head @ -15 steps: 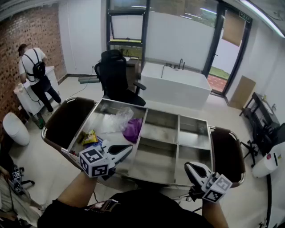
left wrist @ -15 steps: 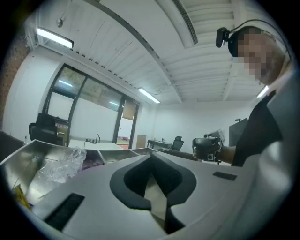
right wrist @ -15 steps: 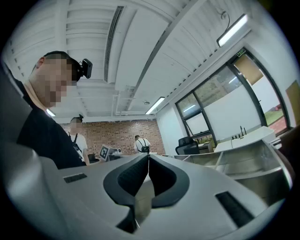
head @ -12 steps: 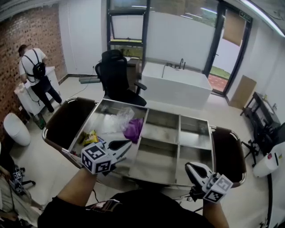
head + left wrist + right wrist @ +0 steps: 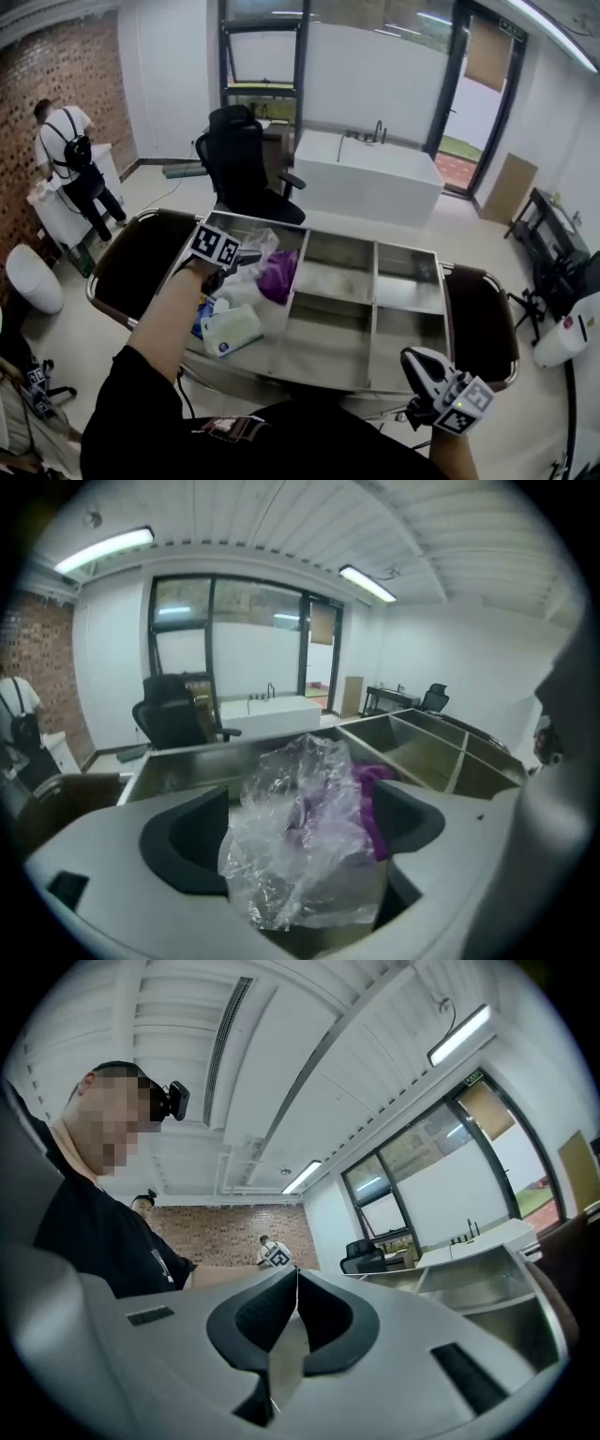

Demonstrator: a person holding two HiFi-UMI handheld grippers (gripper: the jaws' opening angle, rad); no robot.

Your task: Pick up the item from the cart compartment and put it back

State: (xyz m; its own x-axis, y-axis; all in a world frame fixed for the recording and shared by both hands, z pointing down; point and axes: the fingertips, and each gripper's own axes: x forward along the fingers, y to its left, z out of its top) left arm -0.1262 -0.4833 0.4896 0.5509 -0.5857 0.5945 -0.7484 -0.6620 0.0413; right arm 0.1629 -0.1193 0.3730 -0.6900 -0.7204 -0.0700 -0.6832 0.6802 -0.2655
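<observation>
The steel cart has several compartments. In the far part of its left compartment lie a crumpled clear plastic bag and a purple item. My left gripper reaches in beside them. In the left gripper view its jaws stand wide, and the clear bag fills the gap of the left gripper, with the purple item right behind. A white pack and a blue packet lie nearer me. My right gripper hangs shut and empty by the cart's near right corner, its tips touching.
Dark side flaps hang at both ends of the cart. Beyond it stand a black office chair and a white bathtub. A person stands at the far left near a white toilet.
My left gripper has moved forward from the cart's near edge to the bag at the back of the left compartment. The white pack now shows. The right gripper has stayed put.
</observation>
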